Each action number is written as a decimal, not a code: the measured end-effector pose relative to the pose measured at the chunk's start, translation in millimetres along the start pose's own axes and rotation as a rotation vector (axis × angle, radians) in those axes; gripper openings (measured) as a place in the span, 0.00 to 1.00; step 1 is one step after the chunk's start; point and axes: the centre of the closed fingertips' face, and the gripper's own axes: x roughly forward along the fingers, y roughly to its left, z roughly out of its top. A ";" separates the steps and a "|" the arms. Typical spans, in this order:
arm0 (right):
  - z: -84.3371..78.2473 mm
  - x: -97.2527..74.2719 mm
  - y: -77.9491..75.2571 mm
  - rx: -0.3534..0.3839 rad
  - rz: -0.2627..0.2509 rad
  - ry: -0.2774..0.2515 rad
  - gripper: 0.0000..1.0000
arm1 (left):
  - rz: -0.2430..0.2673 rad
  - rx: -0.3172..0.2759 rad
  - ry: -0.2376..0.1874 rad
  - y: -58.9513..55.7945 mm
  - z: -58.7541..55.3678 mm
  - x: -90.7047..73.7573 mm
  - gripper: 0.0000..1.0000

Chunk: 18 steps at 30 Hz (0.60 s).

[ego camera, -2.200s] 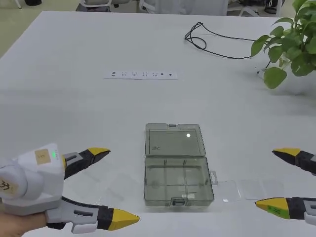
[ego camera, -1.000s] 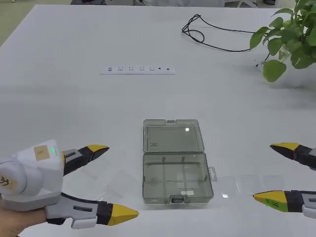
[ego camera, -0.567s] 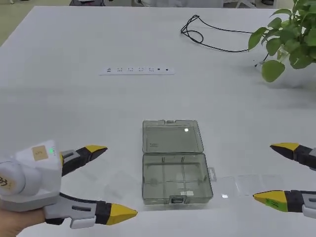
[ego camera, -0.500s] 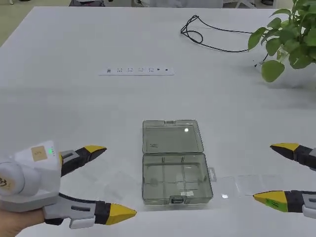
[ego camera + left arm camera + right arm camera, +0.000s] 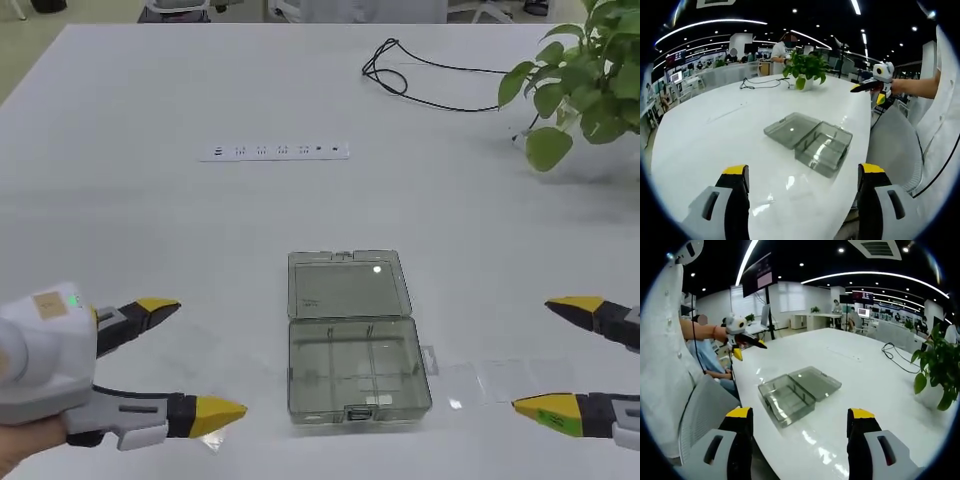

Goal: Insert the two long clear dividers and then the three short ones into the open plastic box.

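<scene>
Step one not begun: my left gripper [image 5: 195,360] at the box's [image 5: 358,370] 8 o'clock and right gripper [image 5: 545,356] at 4 both gape empty. Next I'd pinch a long one from the dividers [image 5: 490,378] at 3.

I see a white power strip [image 5: 275,151] lying flat mid-way across my white table [image 5: 130,220], a looped black cable [image 5: 385,72] beyond it, and a leafy green plant [image 5: 575,80] far right.

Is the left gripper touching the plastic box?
Apart. The head view shows the left gripper, jaws open, well to the left of the plastic box, with a stretch of table surface between them.
</scene>
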 end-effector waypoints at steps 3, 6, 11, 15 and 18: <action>0.2 0.9 -0.3 0.003 0.000 -0.002 0.77 | 0.026 -0.031 0.028 9.8 -7.5 -2.7 0.86; 0.2 2.1 -0.2 0.004 0.003 -0.003 0.77 | 0.054 -0.053 0.067 18.2 -17.6 -3.3 0.85; 1.2 3.9 -0.5 0.007 0.004 -0.007 0.77 | 0.081 -0.084 0.116 26.1 -30.9 -3.6 0.84; 2.6 4.8 -1.1 0.010 0.004 -0.011 0.77 | 0.110 -0.104 0.167 34.4 -43.4 -3.2 0.80; 3.2 5.2 -1.5 0.013 0.004 -0.014 0.77 | 0.135 -0.124 0.212 40.7 -53.7 -2.4 0.78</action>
